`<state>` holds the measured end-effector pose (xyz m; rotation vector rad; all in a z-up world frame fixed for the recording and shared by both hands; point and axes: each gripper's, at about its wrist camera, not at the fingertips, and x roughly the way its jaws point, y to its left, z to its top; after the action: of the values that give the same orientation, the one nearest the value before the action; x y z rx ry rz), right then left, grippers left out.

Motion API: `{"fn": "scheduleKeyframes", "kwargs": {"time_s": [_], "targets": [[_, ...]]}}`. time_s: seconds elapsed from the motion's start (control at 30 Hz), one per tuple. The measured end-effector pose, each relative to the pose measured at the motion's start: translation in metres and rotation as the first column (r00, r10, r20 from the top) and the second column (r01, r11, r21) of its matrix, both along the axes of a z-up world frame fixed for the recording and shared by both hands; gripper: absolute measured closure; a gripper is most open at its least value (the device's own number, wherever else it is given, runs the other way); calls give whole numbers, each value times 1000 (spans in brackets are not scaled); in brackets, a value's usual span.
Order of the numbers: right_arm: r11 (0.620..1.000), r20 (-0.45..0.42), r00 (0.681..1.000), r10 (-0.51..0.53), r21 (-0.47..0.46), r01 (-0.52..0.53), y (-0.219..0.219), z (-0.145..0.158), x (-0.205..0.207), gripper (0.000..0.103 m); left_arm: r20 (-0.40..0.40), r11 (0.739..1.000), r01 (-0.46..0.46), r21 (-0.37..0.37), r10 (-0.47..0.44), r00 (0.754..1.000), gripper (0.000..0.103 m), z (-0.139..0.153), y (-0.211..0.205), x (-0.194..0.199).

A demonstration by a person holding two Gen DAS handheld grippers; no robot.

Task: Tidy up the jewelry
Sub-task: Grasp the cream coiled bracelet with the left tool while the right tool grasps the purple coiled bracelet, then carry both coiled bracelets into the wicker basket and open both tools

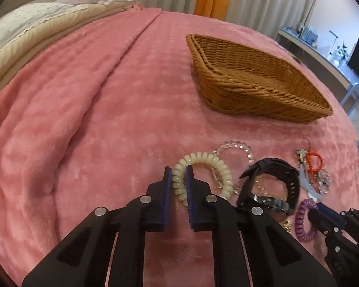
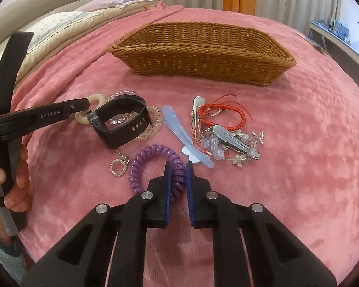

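Left tongs (image 1: 179, 174) clamp the cream coil band (image 1: 204, 175), right tongs (image 2: 178, 173) the purple coil band (image 2: 155, 167), both on the bed (image 2: 287, 167) (presumably for transfer to the empty wicker basket (image 2: 203, 64) beyond).

Bare pink plush blanket (image 2: 299, 155) lay open toward three o'clock and before the brown woven wicker basket (image 2: 203, 55) at twelve, while the black buckled watch strap (image 2: 122, 124) crowded ten o'clock.
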<state>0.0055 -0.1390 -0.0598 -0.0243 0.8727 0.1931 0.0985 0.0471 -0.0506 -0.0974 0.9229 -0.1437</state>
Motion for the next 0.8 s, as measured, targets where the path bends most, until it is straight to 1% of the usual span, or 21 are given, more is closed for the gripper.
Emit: {"fn": "scheduleKeyframes", "kwargs": {"time_s": [0.1,0.17,0.2,0.3,0.43,0.5,0.57,0.63,0.7,0.8], "targets": [[1000,23,1000,15,12,-15,-3,6,-8,94,57,1000,12,-15,-11,998,94,10,0,-15],[1000,43,999,17,21,-18,-6,13,-13,94,102,1000,16,-24,-13,995,94,22,-2,-25],[999,61,998,18,34,-20,-9,20,-16,94,122,999,20,-35,-16,992,94,30,-2,-30],[999,129,992,10,44,-16,-15,44,-19,94,193,994,49,-99,-29,981,94,56,-3,-42],[999,217,976,-8,45,-1,-27,79,-14,94,287,987,78,-140,-35,957,94,98,-15,-48],[999,254,967,-25,43,14,-34,95,-5,94,318,983,102,-154,-48,947,94,113,-23,-45],[999,282,958,-43,40,33,-41,109,7,94,344,983,114,-143,-59,937,94,128,-35,-36],[998,298,953,-58,44,47,-47,120,22,94,355,982,121,-142,-63,933,94,138,-47,-22],[996,300,951,-77,56,63,-56,127,44,94,360,982,126,-142,-68,931,94,142,-59,-11],[995,277,956,-96,65,81,-63,127,79,94,356,988,111,-110,-65,932,94,140,-73,15]]}}
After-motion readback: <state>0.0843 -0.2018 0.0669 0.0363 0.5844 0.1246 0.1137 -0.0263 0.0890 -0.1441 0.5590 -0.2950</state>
